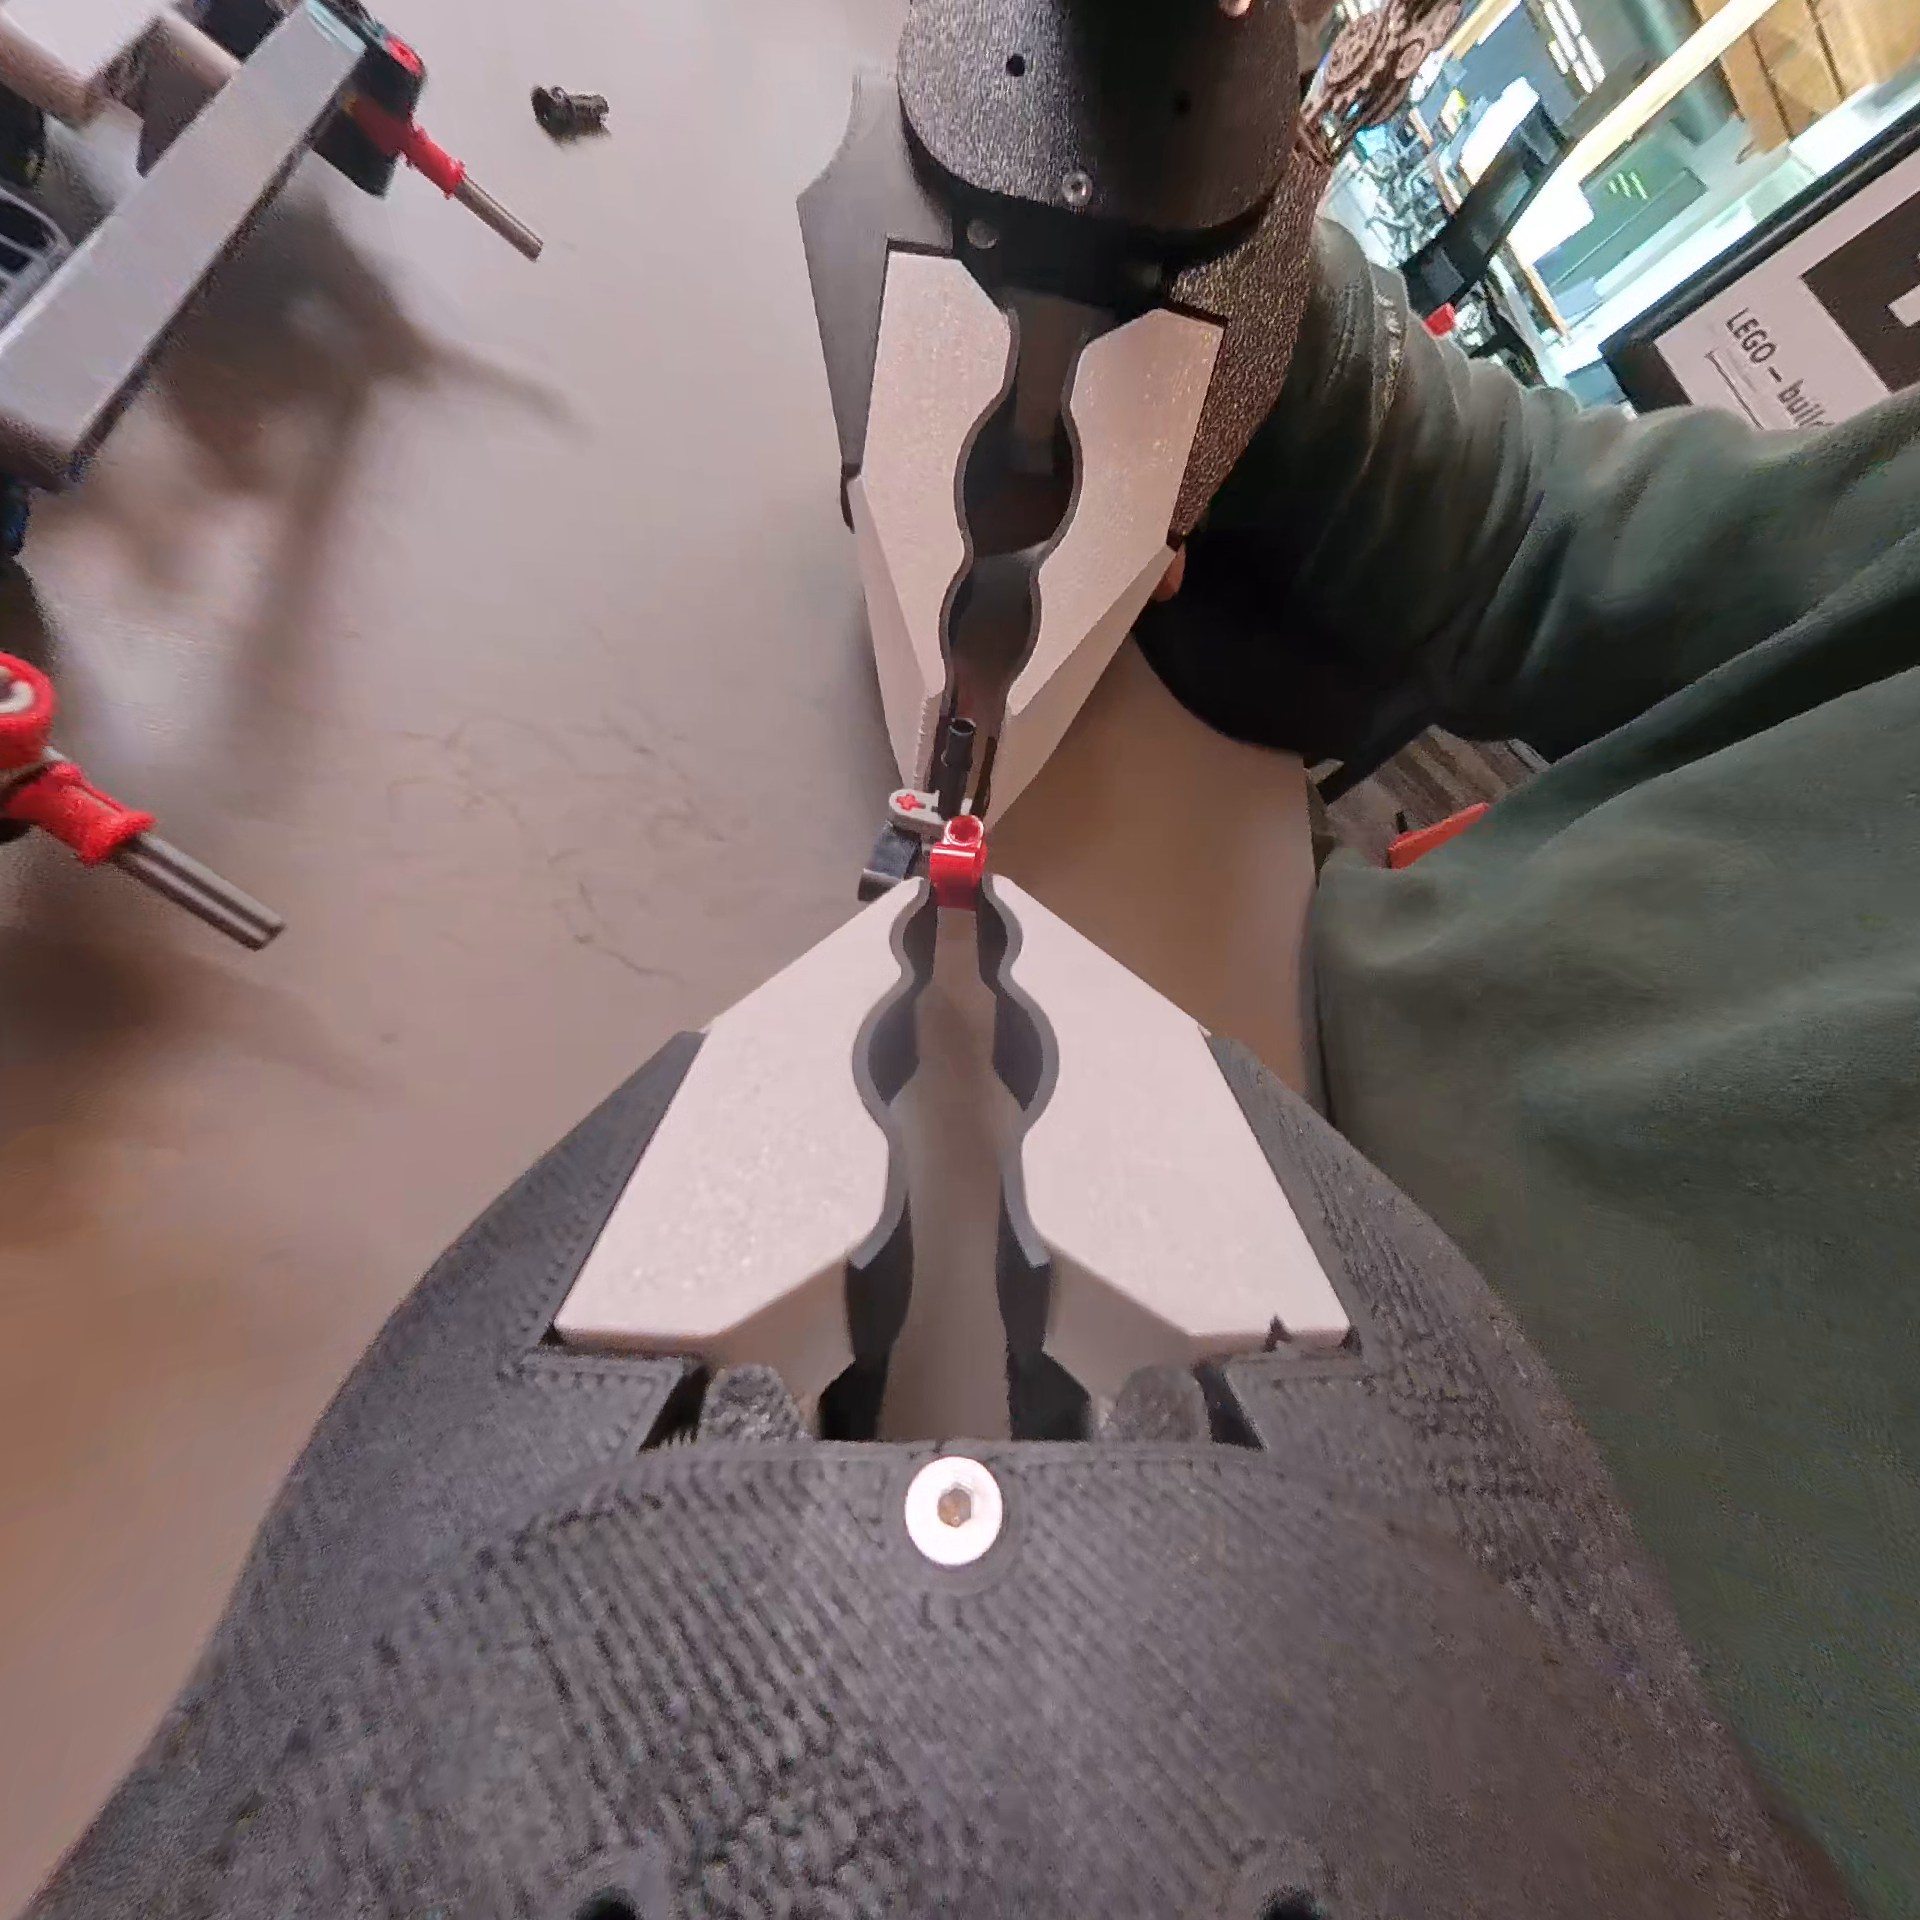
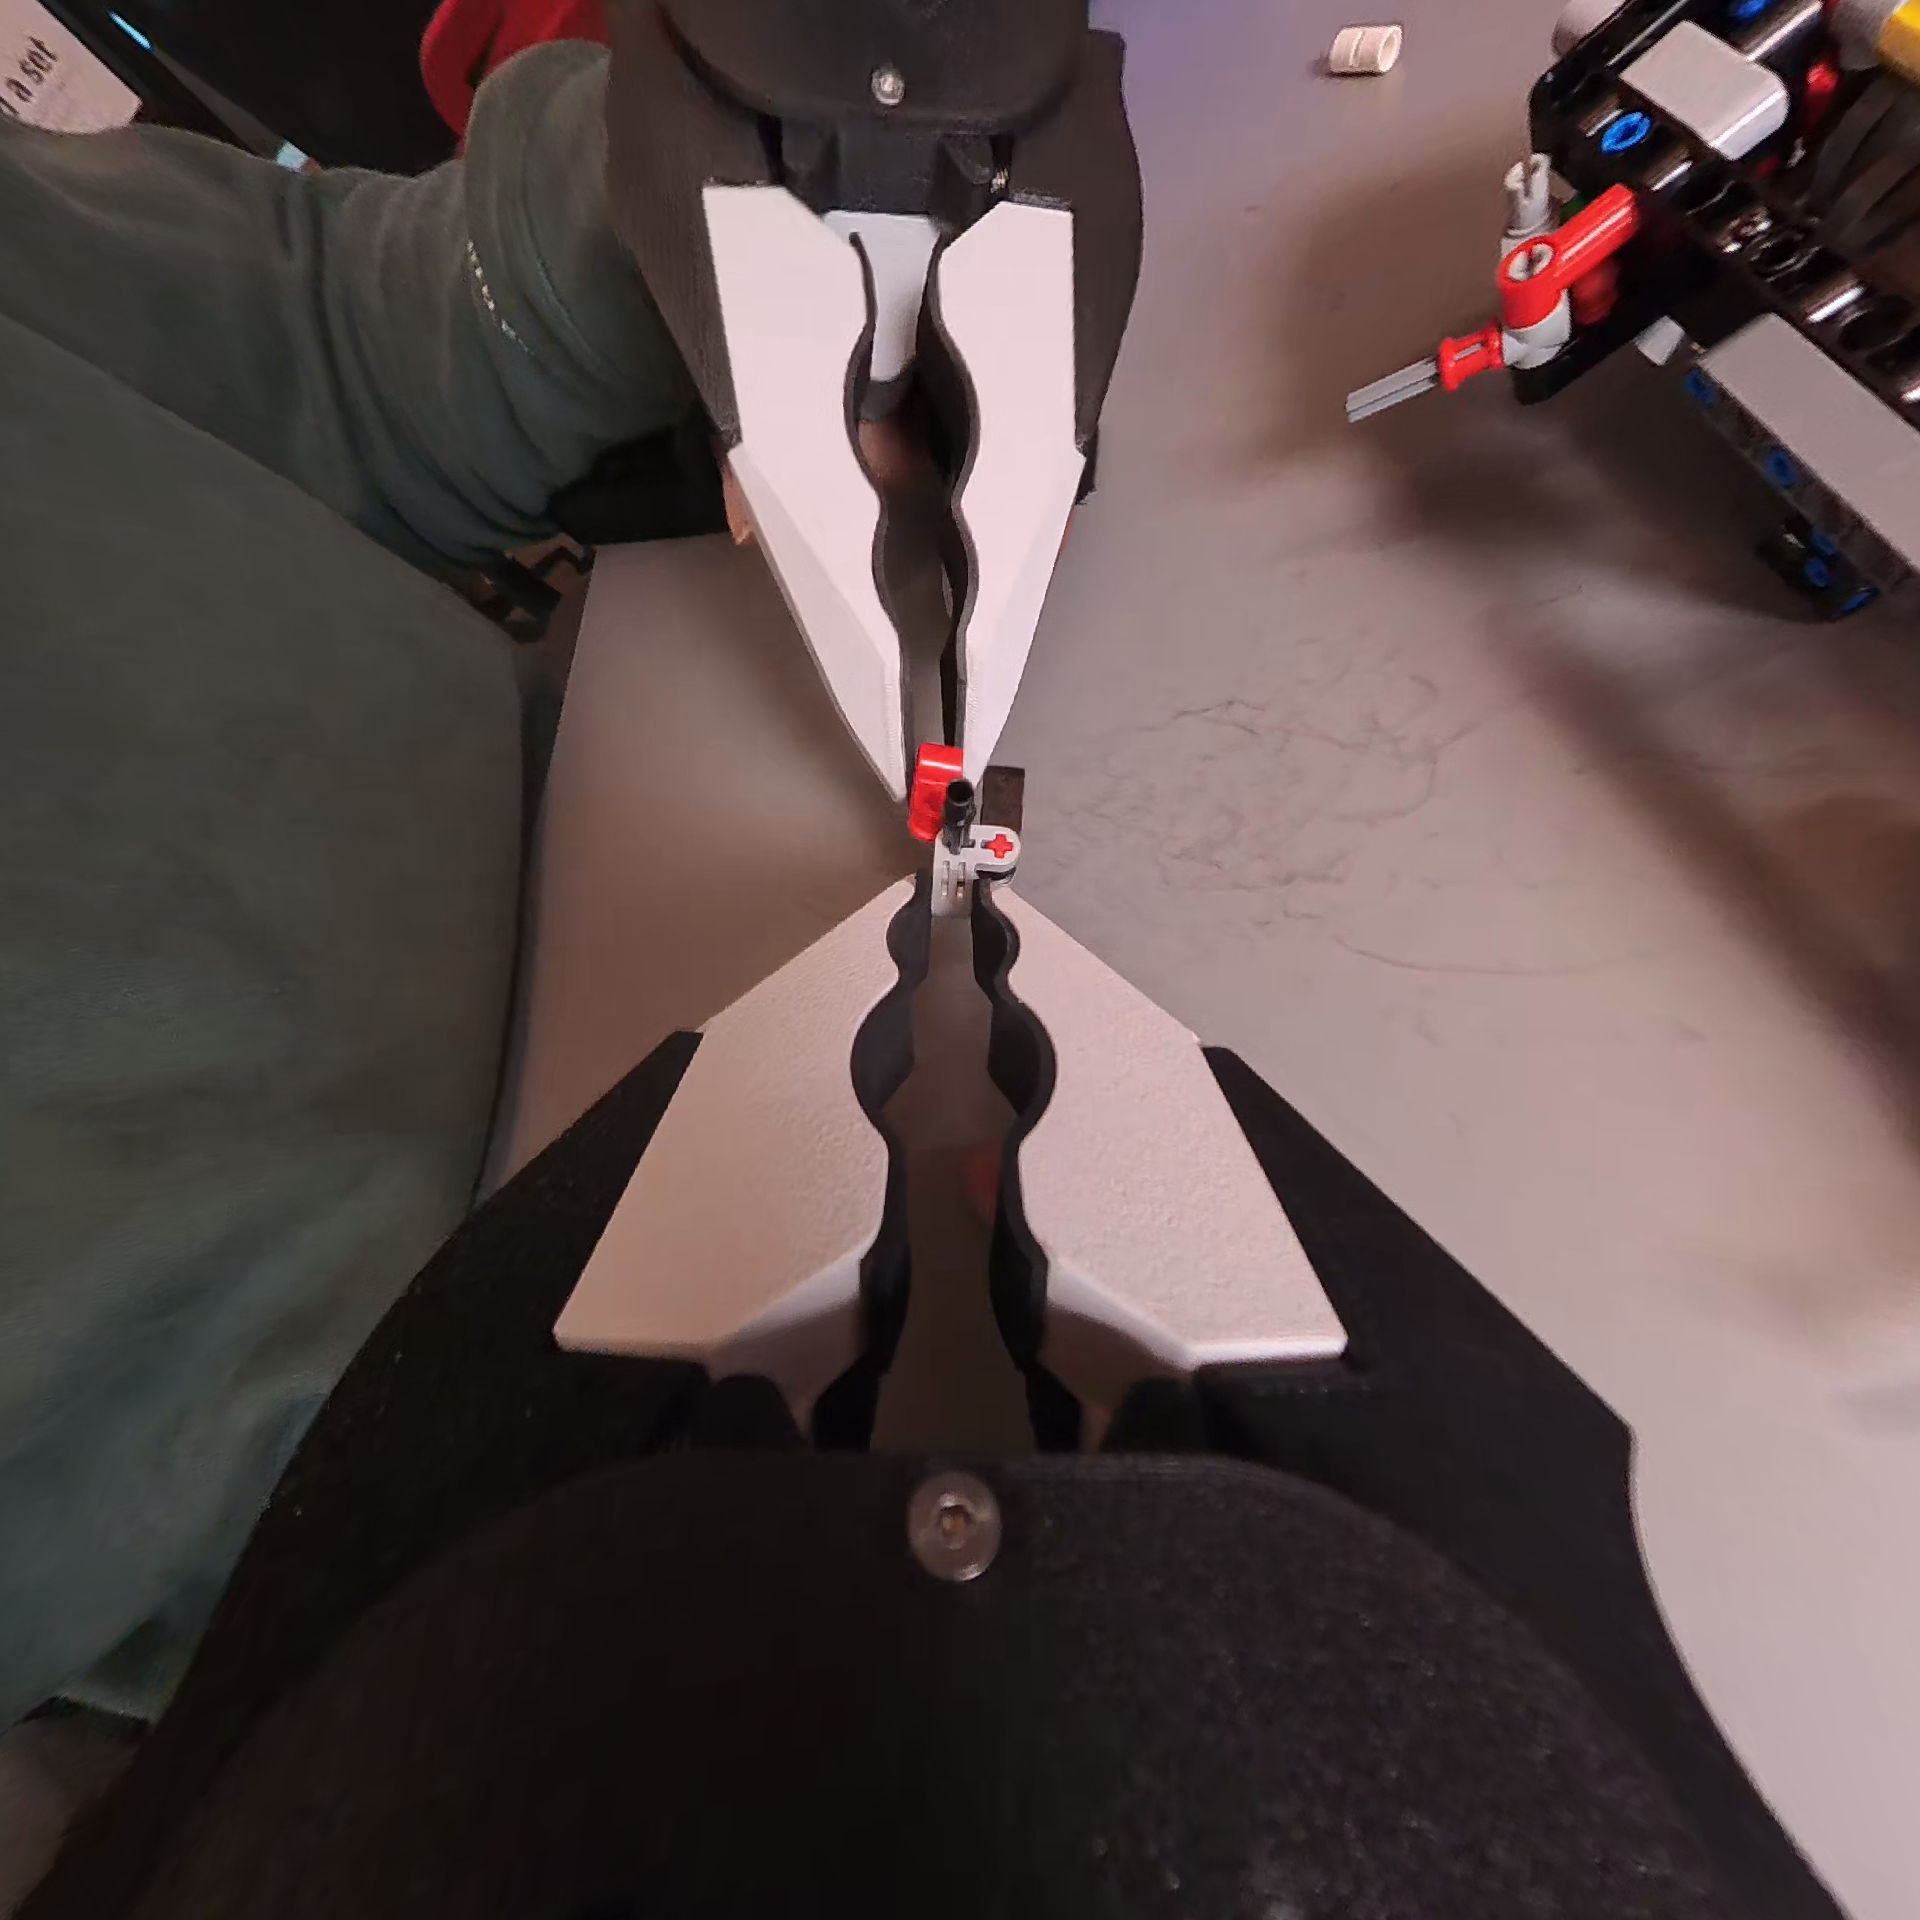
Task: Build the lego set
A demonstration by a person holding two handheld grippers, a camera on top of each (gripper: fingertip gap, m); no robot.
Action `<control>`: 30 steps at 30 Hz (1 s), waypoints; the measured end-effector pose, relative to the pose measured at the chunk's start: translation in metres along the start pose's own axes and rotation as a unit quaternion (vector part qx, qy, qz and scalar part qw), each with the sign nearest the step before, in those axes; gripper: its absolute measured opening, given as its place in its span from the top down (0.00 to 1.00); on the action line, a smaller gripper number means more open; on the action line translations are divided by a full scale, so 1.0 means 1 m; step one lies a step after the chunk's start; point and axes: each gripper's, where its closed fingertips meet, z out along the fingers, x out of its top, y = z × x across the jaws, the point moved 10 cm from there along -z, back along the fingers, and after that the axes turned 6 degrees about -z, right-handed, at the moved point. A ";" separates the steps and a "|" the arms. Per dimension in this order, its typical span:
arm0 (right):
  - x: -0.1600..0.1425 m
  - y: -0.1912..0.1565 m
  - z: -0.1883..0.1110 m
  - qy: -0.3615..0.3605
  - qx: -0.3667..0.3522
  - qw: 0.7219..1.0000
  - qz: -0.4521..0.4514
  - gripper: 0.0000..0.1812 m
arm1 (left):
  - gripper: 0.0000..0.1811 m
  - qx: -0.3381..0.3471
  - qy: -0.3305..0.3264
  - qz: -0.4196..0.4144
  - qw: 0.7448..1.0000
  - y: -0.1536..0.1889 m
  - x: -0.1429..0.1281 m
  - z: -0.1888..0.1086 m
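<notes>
My left gripper (image 1: 954, 896) is shut on a small red connector (image 1: 957, 858) at its tips. My right gripper (image 2: 954, 896) faces it tip to tip and is shut on a light grey connector (image 2: 961, 860) that carries a red cross axle end and a black pin (image 2: 957, 805). The two parts touch or nearly touch between the tips, above the table. In the left wrist view the right gripper (image 1: 958, 764) comes in from the top with the black pin (image 1: 954, 753). In the right wrist view the left gripper (image 2: 938, 771) comes in from the top with the red connector (image 2: 932, 788).
The partly built black and grey model (image 2: 1725, 218) with red and blue pieces lies at the far right; it also shows in the left wrist view (image 1: 208, 197). A small black piece (image 1: 568, 104), a white bushing (image 2: 1366, 47) and a red axle assembly (image 1: 73, 805) lie on the table (image 1: 468, 623). A green sleeve (image 1: 1558, 727) is close by. The tips of both grippers are at nearly the same place. The white bushing (image 2: 1366, 47) is about equally far from each gripper, around 25 cm.
</notes>
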 end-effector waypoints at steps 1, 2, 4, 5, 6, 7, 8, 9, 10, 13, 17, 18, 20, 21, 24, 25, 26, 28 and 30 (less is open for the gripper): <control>0.001 -0.001 0.002 -0.001 -0.002 1.000 -0.004 0.98 | 0.97 -0.003 -0.005 -0.003 1.000 -0.001 -0.001 0.000; 0.001 -0.001 0.003 -0.002 -0.004 1.000 -0.003 0.98 | 0.97 -0.005 -0.006 -0.004 1.000 -0.001 -0.002 0.000; 0.001 -0.002 0.003 0.000 0.001 1.000 -0.002 0.98 | 0.97 -0.009 -0.008 -0.004 1.000 0.001 -0.002 0.000; 0.001 -0.001 0.002 0.000 0.002 1.000 -0.001 0.98 | 0.97 -0.006 -0.011 -0.002 1.000 0.001 -0.002 0.000; 0.001 -0.001 0.002 0.002 0.004 1.000 0.002 0.98 | 0.97 -0.003 -0.015 0.001 1.000 0.002 -0.003 0.000; 0.000 -0.001 0.001 0.003 0.008 1.000 0.005 0.98 | 0.97 -0.001 -0.019 0.004 1.000 0.002 -0.003 0.000; 0.000 -0.001 0.001 0.007 0.012 1.000 0.007 0.98 | 0.97 0.001 -0.022 0.006 1.000 0.003 -0.004 0.001; 0.001 -0.001 0.000 0.009 0.015 1.000 0.009 0.98 | 0.97 0.002 -0.024 0.007 1.000 0.003 -0.004 0.001; 0.000 -0.001 0.000 0.007 0.014 1.000 0.008 0.98 | 0.97 0.003 -0.025 0.007 1.000 0.003 -0.005 0.002; 0.000 -0.002 0.001 0.000 0.011 1.000 0.006 0.98 | 0.97 0.004 -0.028 0.007 1.000 0.003 -0.005 0.003; -0.001 -0.002 0.003 -0.011 0.002 1.000 0.006 0.98 | 0.97 0.011 -0.030 0.006 0.999 0.002 -0.006 0.004; -0.001 -0.001 0.004 -0.015 -0.004 1.000 0.007 0.98 | 0.97 0.016 -0.030 0.006 0.999 0.002 -0.006 0.004; 0.000 -0.002 0.006 -0.025 -0.020 0.999 0.008 0.98 | 0.97 0.031 -0.031 0.011 0.999 0.002 -0.005 0.004; 0.001 -0.002 0.007 -0.029 -0.027 0.999 0.008 0.98 | 0.97 0.038 -0.033 0.014 0.999 0.003 -0.005 0.004; 0.002 -0.002 0.008 -0.030 -0.044 0.998 0.015 0.98 | 0.97 0.061 -0.035 0.021 0.997 0.005 -0.005 0.005; 0.003 -0.002 0.008 -0.029 -0.047 0.998 0.019 0.98 | 0.97 0.068 -0.036 0.022 0.997 0.005 -0.005 0.006; 0.003 -0.002 0.008 -0.033 -0.052 0.998 0.020 0.98 | 0.97 0.075 -0.038 0.023 0.996 0.005 -0.005 0.006; 0.003 -0.002 0.010 -0.038 -0.062 0.997 0.020 0.98 | 0.97 0.086 -0.039 0.025 0.995 0.005 -0.005 0.006; 0.004 -0.003 0.010 -0.043 -0.074 0.996 0.019 0.98 | 0.97 0.099 -0.039 0.025 0.994 0.005 -0.004 0.006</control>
